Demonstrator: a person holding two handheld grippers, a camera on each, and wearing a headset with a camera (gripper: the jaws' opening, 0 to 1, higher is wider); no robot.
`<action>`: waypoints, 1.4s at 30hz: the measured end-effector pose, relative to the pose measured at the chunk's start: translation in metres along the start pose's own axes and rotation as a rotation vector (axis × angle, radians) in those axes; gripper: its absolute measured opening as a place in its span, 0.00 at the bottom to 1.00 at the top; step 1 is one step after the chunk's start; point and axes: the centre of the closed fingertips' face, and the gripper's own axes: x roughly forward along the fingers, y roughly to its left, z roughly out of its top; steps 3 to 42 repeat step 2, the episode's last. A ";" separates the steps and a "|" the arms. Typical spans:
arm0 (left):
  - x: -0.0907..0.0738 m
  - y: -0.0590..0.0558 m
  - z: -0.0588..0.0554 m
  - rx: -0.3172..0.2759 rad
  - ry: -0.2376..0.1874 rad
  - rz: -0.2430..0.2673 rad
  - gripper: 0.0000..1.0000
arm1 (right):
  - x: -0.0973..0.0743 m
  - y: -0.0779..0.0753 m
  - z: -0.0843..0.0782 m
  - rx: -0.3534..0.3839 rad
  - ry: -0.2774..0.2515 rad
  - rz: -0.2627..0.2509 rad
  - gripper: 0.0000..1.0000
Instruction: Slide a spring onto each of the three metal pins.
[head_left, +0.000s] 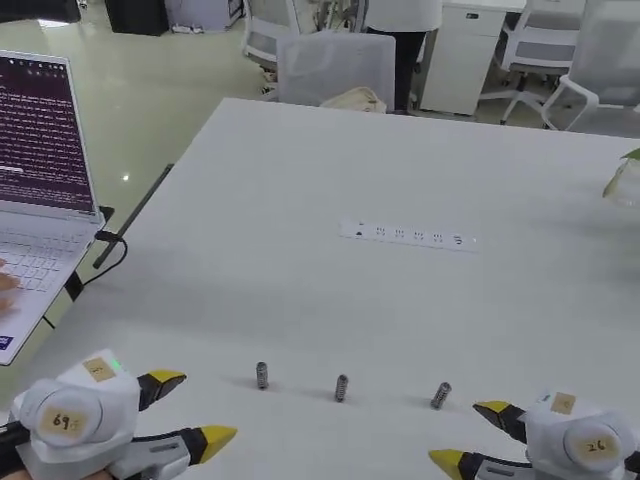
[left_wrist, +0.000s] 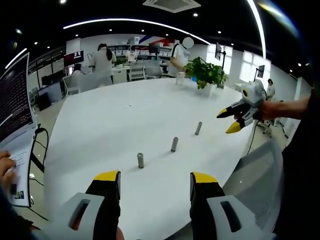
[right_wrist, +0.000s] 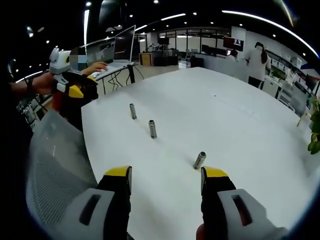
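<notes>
Three pins (head_left: 341, 388) stand in a row on the table (head_left: 400, 160) near its near edge; each looks coiled with a spring already, and the right pin (head_left: 441, 396) leans. Left gripper (head_left: 205, 405) and right gripper (head_left: 455, 432) sit wide and empty either side. Task likely complete.

Bright, even light comes down from ceiling strips (left_wrist: 125, 21), leaving the white worktop (head_left: 400, 160) with a mild sheen and only faint, short shadows under the springs (head_left: 341, 388). A lamp glints off the floor (head_left: 125, 178). The head view looks slightly soft. Both gripper views bow heavily at the edges, and the windows (left_wrist: 247, 62) wash out.
</notes>
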 end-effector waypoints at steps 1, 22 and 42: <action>0.000 0.000 0.000 0.000 0.000 0.000 0.51 | -0.001 0.000 -0.001 0.004 -0.001 -0.005 0.55; 0.000 0.001 0.000 0.000 -0.001 0.000 0.51 | -0.003 0.000 -0.001 0.007 -0.002 -0.009 0.56; 0.000 0.001 0.000 0.000 -0.001 0.000 0.51 | -0.003 0.000 -0.001 0.007 -0.002 -0.009 0.56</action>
